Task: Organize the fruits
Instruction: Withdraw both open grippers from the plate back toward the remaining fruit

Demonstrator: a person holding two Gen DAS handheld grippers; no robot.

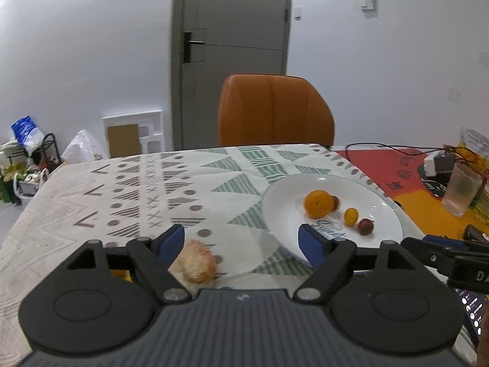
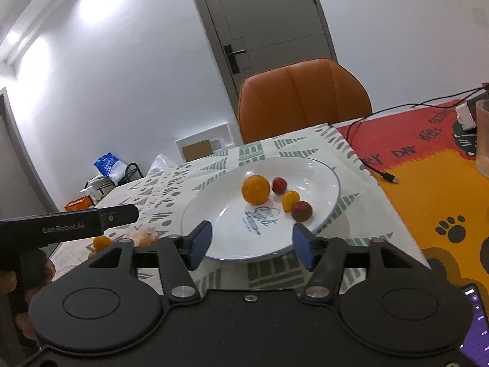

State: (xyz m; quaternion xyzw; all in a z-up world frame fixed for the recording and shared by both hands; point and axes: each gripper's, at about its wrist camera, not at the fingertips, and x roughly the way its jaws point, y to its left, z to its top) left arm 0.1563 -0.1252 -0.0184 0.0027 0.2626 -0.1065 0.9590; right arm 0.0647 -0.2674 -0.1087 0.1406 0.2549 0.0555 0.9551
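White plate [image 1: 388, 214] on the worktop [image 1: 91, 189] holds an orange [image 1: 318, 203] and three small fruits. Left claw [image 1: 241, 244], wide open and empty, hovers beside a pale peach [image 1: 195, 261]. Centre both pads on it before closing. Right claw [image 2: 252, 244]: open, empty.

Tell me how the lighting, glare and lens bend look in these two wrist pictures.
Left wrist view: even, soft light, small glints on the plate rim, the door smeared by blur, dark corners. Right wrist view: a bright glare patch on the wall, the door and table leaning from the fisheye bend, the fruit sharp.
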